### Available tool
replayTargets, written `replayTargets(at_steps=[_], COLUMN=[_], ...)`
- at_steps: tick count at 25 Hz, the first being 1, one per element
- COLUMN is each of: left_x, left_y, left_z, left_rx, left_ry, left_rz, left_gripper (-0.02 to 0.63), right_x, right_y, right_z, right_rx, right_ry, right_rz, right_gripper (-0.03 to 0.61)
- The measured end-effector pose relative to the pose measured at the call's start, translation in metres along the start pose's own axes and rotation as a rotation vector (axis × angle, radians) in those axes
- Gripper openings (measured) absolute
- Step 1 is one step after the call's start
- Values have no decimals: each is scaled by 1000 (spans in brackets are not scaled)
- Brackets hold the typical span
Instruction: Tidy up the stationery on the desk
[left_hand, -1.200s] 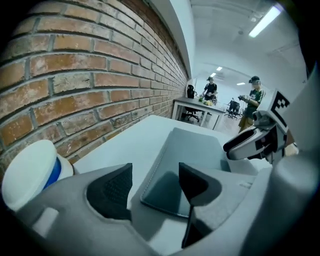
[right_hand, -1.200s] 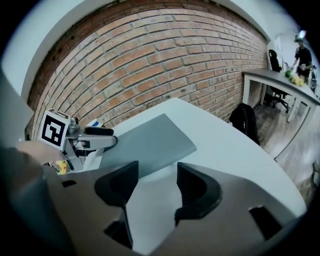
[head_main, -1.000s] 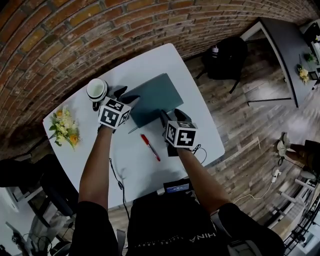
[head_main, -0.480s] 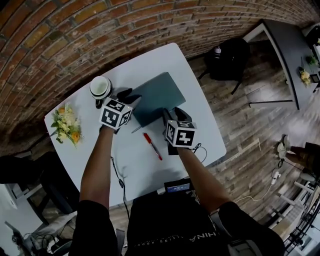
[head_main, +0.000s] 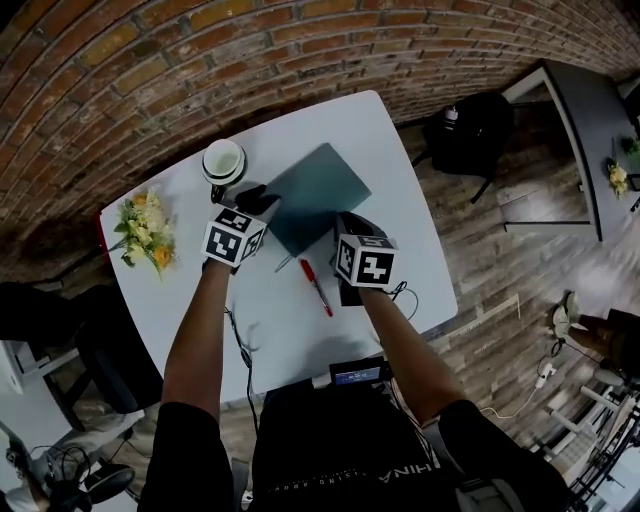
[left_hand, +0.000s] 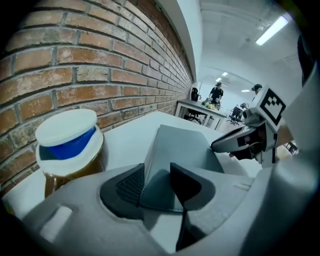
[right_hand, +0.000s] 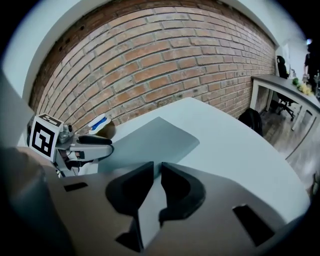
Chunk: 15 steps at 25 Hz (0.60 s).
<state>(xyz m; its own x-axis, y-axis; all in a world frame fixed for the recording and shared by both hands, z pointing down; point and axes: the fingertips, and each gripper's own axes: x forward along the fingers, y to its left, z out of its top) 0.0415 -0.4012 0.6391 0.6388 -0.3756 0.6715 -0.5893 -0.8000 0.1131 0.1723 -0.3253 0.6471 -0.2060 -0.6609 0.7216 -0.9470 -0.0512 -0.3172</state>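
At the left edge of the white tabletop (head_main: 395, 180) lies a small bunch of flowers (head_main: 140, 232). Just right of it and higher stands a white-lidded jar (head_main: 223, 160).

The left claw (left_hand: 152, 175) is right below the jar. Its jaws have just been closing, and the left corner of the teal notebook (head_main: 318, 190) fills the gap between them, pads against its edges. The notebook lies at the centre of the tabletop, with a red pen (head_main: 318, 287) loose below it.

The right claw (right_hand: 156, 182) has also been closing. Its jaws are almost together, pinching a thin sliver of the notebook's near right corner.

Both grips hold only corners, so I judge slipping the main risk. If one claw lifts or pulls ahead of the other, the notebook could twist free or its cover flop open. The jar stands close to the left claw, so a swing to the upper left could knock it. Dragging the notebook low might roll the pen toward the near edge.
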Motion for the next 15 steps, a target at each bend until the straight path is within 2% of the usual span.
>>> replayTargets(at_steps=[4, 6, 9, 14, 15], left_x=[-15, -20, -27, -30, -29], left_y=[3, 2, 3, 5, 5], left_z=[-13, -18, -25, -29, -29], left_rx=[-9, 0, -9, -15, -14], left_ry=[7, 13, 6, -1, 1], left_rz=[9, 16, 37, 46, 42], left_gripper=[161, 153, 152, 150, 152], right_x=[4, 8, 9, 4, 3], right_y=[26, 41, 46, 35, 33], right_z=[-6, -10, -11, -12, -11], right_rx=[-47, -81, -90, -51, -44], right_ry=[29, 42, 38, 6, -2], right_rz=[58, 78, 62, 1, -11], right_gripper=[9, 9, 14, 149, 159])
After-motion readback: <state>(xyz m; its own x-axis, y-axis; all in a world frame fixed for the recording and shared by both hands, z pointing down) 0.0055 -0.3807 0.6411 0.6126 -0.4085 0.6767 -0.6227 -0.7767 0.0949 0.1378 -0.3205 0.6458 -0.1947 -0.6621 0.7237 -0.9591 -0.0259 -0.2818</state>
